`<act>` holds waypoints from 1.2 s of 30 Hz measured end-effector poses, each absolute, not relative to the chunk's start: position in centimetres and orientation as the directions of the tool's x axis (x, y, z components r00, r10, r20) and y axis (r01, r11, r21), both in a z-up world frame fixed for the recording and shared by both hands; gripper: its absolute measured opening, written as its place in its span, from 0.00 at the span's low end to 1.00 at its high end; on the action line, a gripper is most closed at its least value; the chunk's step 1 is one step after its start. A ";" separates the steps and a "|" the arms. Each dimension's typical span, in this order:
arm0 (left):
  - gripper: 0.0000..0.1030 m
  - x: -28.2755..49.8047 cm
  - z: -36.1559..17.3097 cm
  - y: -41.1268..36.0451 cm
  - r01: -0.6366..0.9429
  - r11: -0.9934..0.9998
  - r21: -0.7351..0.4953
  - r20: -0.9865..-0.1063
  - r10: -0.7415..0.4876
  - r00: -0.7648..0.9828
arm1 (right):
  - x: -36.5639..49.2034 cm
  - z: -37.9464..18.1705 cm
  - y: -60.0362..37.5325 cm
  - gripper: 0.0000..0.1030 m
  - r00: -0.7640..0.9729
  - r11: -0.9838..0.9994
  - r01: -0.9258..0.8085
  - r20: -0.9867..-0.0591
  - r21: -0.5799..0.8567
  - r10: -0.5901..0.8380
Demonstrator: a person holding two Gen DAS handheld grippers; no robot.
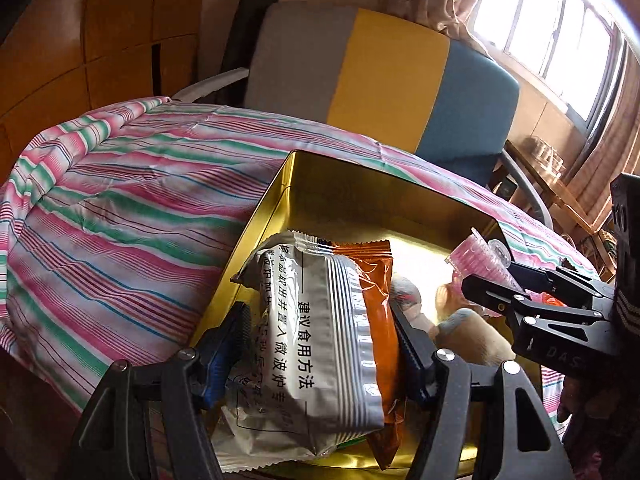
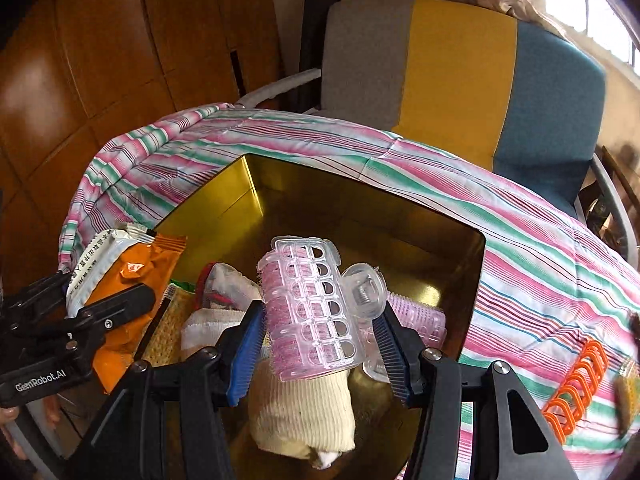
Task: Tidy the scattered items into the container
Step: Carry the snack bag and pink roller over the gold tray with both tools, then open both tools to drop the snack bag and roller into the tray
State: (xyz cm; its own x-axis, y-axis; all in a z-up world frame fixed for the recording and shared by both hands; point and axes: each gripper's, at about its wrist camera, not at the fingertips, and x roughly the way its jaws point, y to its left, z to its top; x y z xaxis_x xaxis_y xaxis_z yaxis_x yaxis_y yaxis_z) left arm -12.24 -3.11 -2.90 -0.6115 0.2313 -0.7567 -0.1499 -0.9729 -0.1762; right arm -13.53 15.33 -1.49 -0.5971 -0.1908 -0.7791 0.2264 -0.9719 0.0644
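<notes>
left gripper [image 1: 320, 348] clamps snack packets [image 1: 320, 340] over gold tin [image 1: 360, 184] | right gripper [image 2: 320, 344] clamps pink hair roller [image 2: 310, 308] above tin

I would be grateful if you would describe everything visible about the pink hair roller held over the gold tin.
The pink hair roller is a bristly pink cylinder wrapped in a clear plastic clip cage with rows of arched openings; a rounded clear clip handle with a metal spring juts from its right side. It stands nearly upright, leaning slightly, gripped between the blue ribbed pads of the right hand-held gripper above the open gold tin. Below it lie a cream knitted cloth and another pink roller.
</notes>
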 end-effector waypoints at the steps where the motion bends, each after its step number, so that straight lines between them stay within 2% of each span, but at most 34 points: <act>1: 0.66 -12.4 -3.1 -3.2 -0.146 -0.974 -0.175 -0.760 0.228 -0.609 | -13.8 -1.7 15.1 0.54 -0.592 -0.972 0.227 -0.784 0.061 -0.188; 9: 0.66 -12.5 -4.4 -3.9 -0.112 -0.977 -0.182 -0.779 0.212 -0.590 | -15.6 -2.5 13.4 0.54 -0.564 -0.964 0.258 -0.800 0.061 -0.202; 20: 0.67 -12.2 -4.0 -3.5 -0.104 -0.982 -0.159 -0.777 0.189 -0.600 | -17.9 -3.4 11.9 0.55 -0.521 -0.959 0.250 -0.816 0.134 -0.250; 22: 0.67 -12.0 -3.7 -3.6 -0.103 -0.983 -0.152 -0.772 0.183 -0.609 | -17.8 -3.5 12.3 0.58 -0.524 -0.961 0.239 -0.815 0.137 -0.246; 23: 0.67 -11.9 -3.4 -3.6 -0.102 -0.983 -0.150 -0.769 0.181 -0.613 | -17.7 -3.6 12.5 0.63 -0.526 -0.963 0.233 -0.815 0.138 -0.244; 25: 0.67 -11.7 -3.0 -3.7 -0.100 -0.984 -0.146 -0.763 0.176 -0.622 | -17.3 -3.4 13.2 0.68 -0.534 -0.963 0.219 -0.806 0.159 -0.255; 36: 0.69 -9.4 -0.7 -2.5 -0.115 -0.988 -0.098 -0.728 0.150 -0.669 | -12.2 -1.3 19.0 0.68 -0.611 -0.948 0.152 -0.727 0.281 -0.314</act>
